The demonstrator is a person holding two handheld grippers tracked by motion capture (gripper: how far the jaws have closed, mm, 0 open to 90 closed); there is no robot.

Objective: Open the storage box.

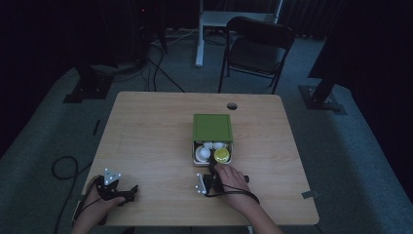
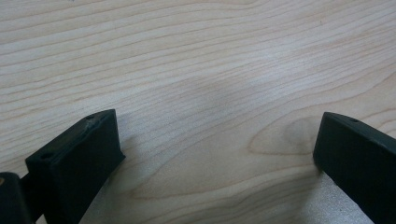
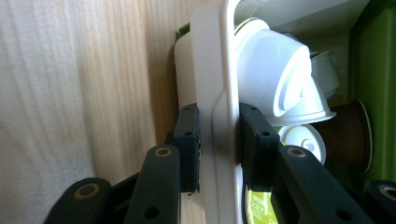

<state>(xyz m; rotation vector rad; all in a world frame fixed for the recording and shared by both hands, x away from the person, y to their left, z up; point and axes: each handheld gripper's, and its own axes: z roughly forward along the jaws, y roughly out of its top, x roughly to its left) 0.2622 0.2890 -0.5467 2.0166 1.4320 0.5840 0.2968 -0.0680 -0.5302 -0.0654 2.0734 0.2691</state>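
A green box sits near the table's middle with its white drawer pulled out toward me. Inside lie several coffee capsules, among them a white one and a yellow-green one. My right gripper is at the drawer's front. In the right gripper view its jaws are shut on the drawer's white front wall, one pad outside and one inside. Behind that wall are a white capsule and a brown capsule. My left gripper rests open at the near left, over bare wood.
A round cable hole is in the table's far side. A black folding chair stands beyond the table. A small grey scrap lies near the front right corner. Cables trail on the floor at the left.
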